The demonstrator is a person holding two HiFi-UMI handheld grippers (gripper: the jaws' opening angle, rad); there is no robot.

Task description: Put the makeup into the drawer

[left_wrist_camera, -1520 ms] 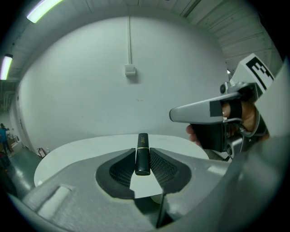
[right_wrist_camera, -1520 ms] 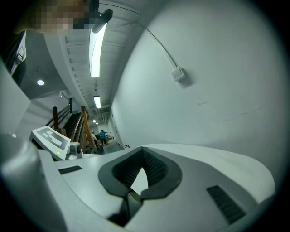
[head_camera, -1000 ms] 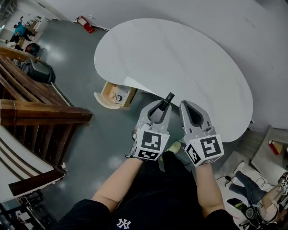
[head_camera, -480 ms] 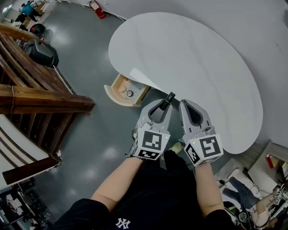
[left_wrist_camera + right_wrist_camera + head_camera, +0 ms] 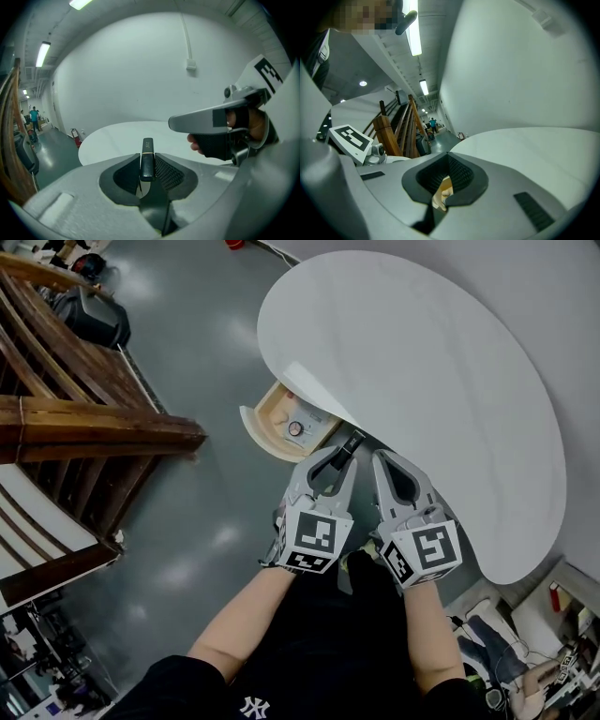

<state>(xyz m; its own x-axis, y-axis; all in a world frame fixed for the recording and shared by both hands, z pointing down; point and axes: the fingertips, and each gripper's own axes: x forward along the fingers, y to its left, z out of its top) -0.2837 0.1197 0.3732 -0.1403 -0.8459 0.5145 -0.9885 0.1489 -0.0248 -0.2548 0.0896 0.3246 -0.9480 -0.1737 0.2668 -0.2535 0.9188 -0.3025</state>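
I have the left gripper (image 5: 334,465) pinched on the makeup (image 5: 147,161), a slim black tube with a thin gold band. It stands straight between the two ribbed pads, and its capped end pokes out past the fingertips. From the head view, that end hangs over the near edge of the white table (image 5: 441,371), just beside the right corner of the open drawer (image 5: 265,420) but clear of it.

The right gripper (image 5: 389,461) rides alongside the left one, close by. Its jaws are pressed together at the tips and hold nothing. Through the slit below its pads I see only a sliver of tan wood.

The drawer is pulled out from under the tabletop. Inside it lies one small round item (image 5: 295,428) with a pale face; I cannot tell what it is. The back of the drawer is hidden under the table. The print on the tube is too small to read.
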